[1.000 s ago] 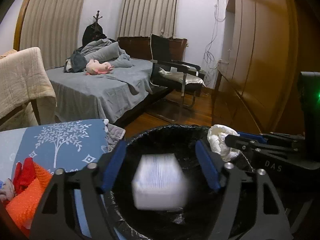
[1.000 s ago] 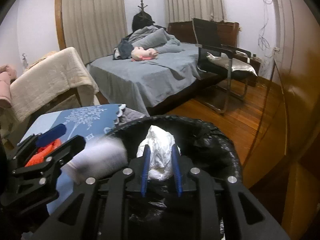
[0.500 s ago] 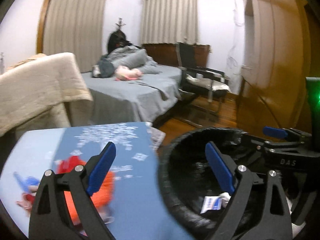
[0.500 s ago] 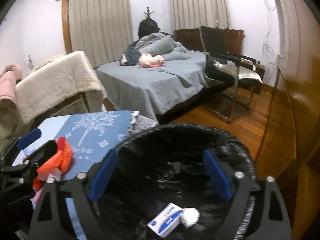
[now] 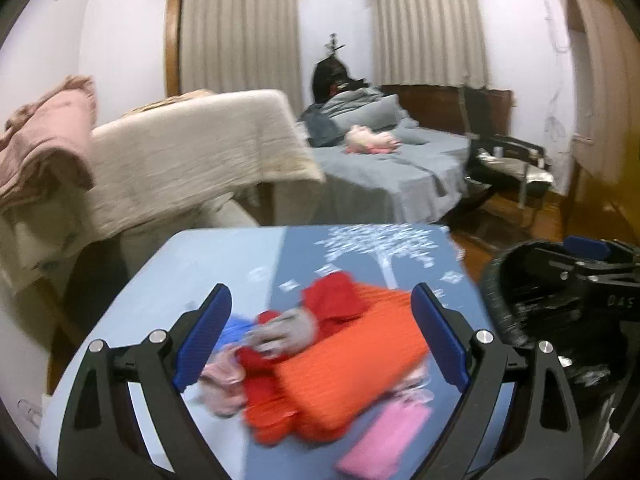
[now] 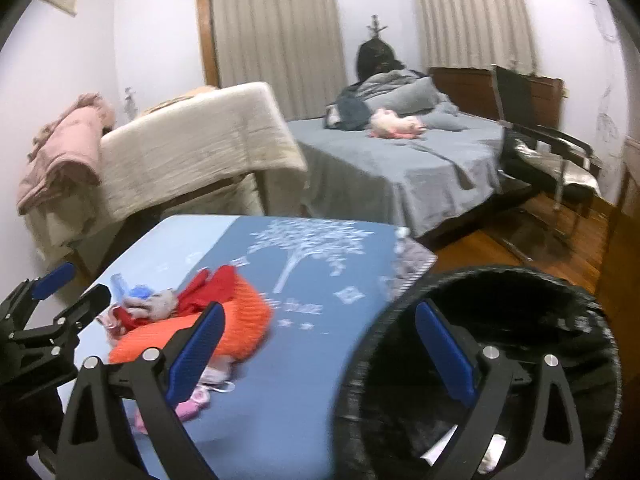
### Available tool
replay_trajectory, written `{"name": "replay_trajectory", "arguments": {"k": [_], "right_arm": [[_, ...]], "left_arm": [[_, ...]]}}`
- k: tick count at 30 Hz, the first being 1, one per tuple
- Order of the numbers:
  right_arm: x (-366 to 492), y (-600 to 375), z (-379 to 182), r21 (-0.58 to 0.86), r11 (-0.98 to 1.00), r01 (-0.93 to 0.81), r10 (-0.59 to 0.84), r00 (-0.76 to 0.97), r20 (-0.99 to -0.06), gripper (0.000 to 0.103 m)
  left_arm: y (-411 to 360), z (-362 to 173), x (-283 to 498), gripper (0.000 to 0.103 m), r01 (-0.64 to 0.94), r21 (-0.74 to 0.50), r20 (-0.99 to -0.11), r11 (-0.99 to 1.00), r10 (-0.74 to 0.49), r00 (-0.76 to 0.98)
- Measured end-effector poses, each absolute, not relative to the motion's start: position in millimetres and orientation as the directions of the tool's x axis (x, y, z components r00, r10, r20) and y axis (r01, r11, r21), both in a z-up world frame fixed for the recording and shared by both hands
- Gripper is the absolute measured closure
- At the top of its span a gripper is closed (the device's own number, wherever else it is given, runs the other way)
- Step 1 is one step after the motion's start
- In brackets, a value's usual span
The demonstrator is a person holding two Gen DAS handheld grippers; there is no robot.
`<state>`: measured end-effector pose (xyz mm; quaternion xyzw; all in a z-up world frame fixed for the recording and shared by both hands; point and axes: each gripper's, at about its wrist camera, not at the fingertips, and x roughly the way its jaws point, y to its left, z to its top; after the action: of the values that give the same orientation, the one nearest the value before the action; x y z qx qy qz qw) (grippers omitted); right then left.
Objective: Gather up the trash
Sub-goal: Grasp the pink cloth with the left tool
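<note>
From the left wrist, my left gripper (image 5: 320, 340) is spread wide and empty over the orange knit (image 5: 344, 376) and pink scrap (image 5: 384, 440) near on the table (image 5: 192, 264); these look light and limp, so I would pinch a raised fold. From the right wrist, my right gripper (image 6: 320, 348) is spread and empty too, its right finger over the bin (image 6: 600, 320) at the table's right edge, with 1 white scrap (image 6: 492, 460) inside.

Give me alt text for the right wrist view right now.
The open, empty right hand-held gripper straddles the edge between a black-lined trash bin and a blue tree-print tablecloth. An orange knit item with red cloth lies left, a grey bed behind.
</note>
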<state>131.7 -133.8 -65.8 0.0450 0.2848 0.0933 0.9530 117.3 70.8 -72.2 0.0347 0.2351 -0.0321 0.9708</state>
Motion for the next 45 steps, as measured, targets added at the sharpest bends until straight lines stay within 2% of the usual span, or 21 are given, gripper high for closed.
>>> {"name": "replay_trajectory", "arguments": {"k": [4, 10, 16, 21, 24, 26, 29, 31, 36, 45], "right_arm": [[141.2, -104.4, -73.2, 0.135, 0.968, -0.212, 0.251, 0.798, -0.548, 0.009], [158.1, -72.8, -77.2, 0.144, 0.954, -0.262, 0.297, 0.778, -0.554, 0.012], [170.3, -51.8, -85.2, 0.147, 0.947, -0.285, 0.317, 0.758, -0.571, 0.015], [175.9, -37.0, -93.7, 0.146, 0.940, -0.310, 0.334, 0.735, -0.591, 0.018], [179.6, -28.2, -95.5, 0.139, 0.936, -0.324, 0.340, 0.727, -0.596, 0.019], [181.5, -23.4, -96.0, 0.140, 0.933, -0.333, 0.348, 0.723, -0.597, 0.019], [184.9, -14.7, -95.5, 0.137, 0.927, -0.350, 0.359, 0.717, -0.597, 0.020], [187.9, -6.7, -95.5, 0.135, 0.921, -0.366, 0.370, 0.711, -0.598, 0.022], [194.4, 11.8, -97.2, 0.138, 0.908, -0.396, 0.394, 0.692, -0.605, 0.025], [203.8, 41.7, -106.5, 0.154, 0.895, -0.419, 0.415, 0.655, -0.632, 0.025]], "left_arm": [[102.9, -81.7, 116.7, 0.015, 0.009, 0.069, -0.477, 0.998, 0.025, 0.878], [130.8, -95.3, 120.8, 0.021, -0.046, 0.071, -0.508, 0.996, 0.076, 0.858], [148.6, -120.4, 124.5, 0.033, -0.062, 0.063, -0.571, 0.996, 0.087, 0.816], [156.6, -138.6, 131.6, 0.045, -0.050, 0.037, -0.615, 0.998, 0.062, 0.786], [157.9, -144.7, 137.6, 0.058, -0.023, 0.010, -0.631, 1.000, 0.024, 0.775], [155.9, -145.9, 140.9, 0.071, 0.005, -0.003, -0.638, 1.000, -0.006, 0.770], [154.5, -146.8, 141.4, 0.083, 0.025, -0.015, -0.636, 1.000, -0.029, 0.771], [155.8, -145.5, 140.4, 0.087, 0.025, -0.027, -0.631, 0.999, -0.036, 0.775], [163.7, -137.2, 133.5, 0.089, -0.010, -0.041, -0.605, 0.999, -0.017, 0.796], [178.8, -115.1, 129.7, 0.089, -0.067, -0.021, -0.552, 0.998, 0.044, 0.833]]}}
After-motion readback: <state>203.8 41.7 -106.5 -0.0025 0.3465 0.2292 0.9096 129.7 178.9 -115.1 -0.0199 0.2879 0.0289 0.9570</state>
